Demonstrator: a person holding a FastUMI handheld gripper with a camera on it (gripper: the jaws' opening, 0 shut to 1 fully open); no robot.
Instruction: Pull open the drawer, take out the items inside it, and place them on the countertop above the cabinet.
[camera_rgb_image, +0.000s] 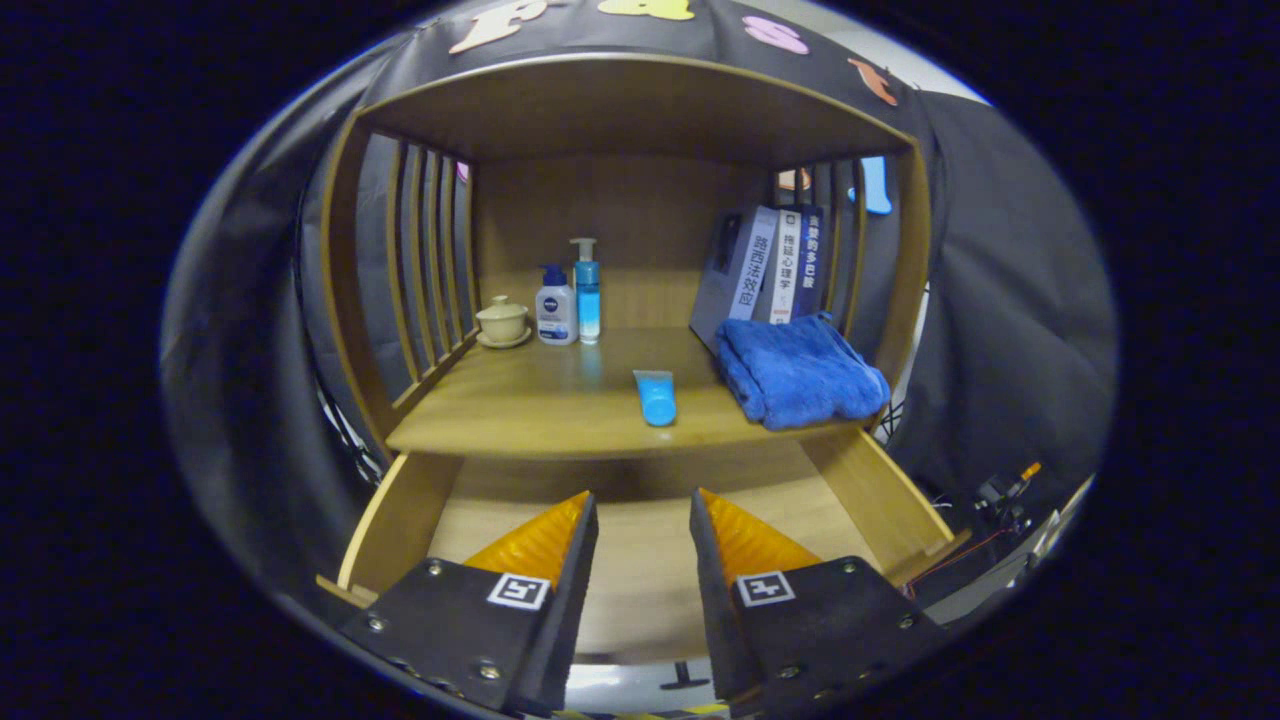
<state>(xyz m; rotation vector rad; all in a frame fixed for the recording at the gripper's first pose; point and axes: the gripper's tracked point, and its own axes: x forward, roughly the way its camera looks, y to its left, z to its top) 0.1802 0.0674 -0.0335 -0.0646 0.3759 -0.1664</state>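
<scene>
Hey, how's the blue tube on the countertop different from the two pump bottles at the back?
The blue tube lies flat near the countertop front edge; the pump bottles stand upright at the back. The tube has a cap end, the bottles have pumps. All sit on the countertop, beyond the open, empty hand-held gripper over the drawer.

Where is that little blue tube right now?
The blue tube lies on the countertop, near its front edge, just left of the folded blue towel, beyond the open, empty fingers over the pulled-out drawer.

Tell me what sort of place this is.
Probably a staged home corner in a recording booth: a wooden cabinet with books, toiletry bottles, a folded towel. The open claw hovers over the pulled-out drawer.
</scene>
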